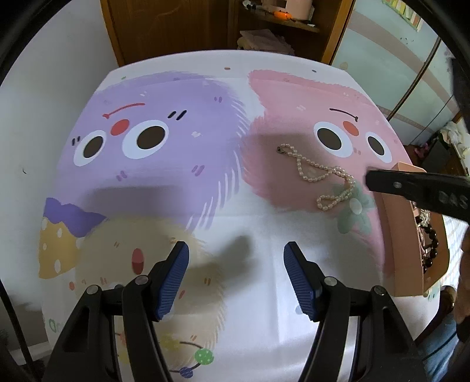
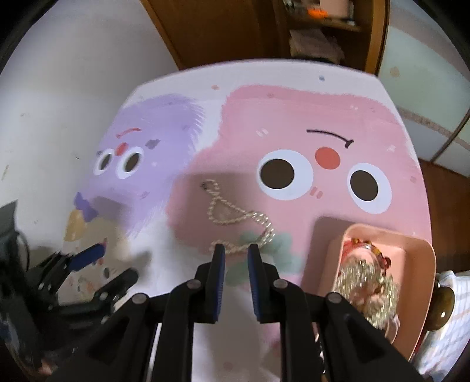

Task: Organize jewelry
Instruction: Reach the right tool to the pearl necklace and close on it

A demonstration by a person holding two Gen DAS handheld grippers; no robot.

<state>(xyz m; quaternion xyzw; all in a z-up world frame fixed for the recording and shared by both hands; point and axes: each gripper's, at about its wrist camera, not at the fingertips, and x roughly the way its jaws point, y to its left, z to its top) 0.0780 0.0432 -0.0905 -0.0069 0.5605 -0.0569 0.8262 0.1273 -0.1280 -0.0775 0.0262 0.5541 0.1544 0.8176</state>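
Both claws hang over the table with their blue pads apart: the left claw [image 1: 236, 249] spread wide above bare white cloth, the right claw [image 2: 236, 249] narrowed to a slim gap, its tips just at the near loop of the pearl necklace [image 2: 235, 219] but gripping nothing. From the right camera you look straight into the pink tray [image 2: 411, 252] and see a tangle of gold chain [image 2: 367, 282] and a red and yellow beaded piece [image 2: 367, 246]; the left camera catches only the tray's side wall [image 1: 411, 264] and a string of dark round beads [image 1: 431, 244] inside, partly behind the right claw's black finger [image 1: 417, 188]. The necklace [image 1: 320, 176] lies twisted on the pink monster's cheek, just left of the tray and apart from it. A tablecloth [image 1: 258, 229] printed with purple, pink and cream furry faces covers the table. Behind stand a wooden cabinet [image 1: 176, 26] with cluttered shelves and pale sliding doors [image 1: 396, 58]. The left claw [image 2: 97, 264] shows low at the left in the right camera, well apart from the necklace.
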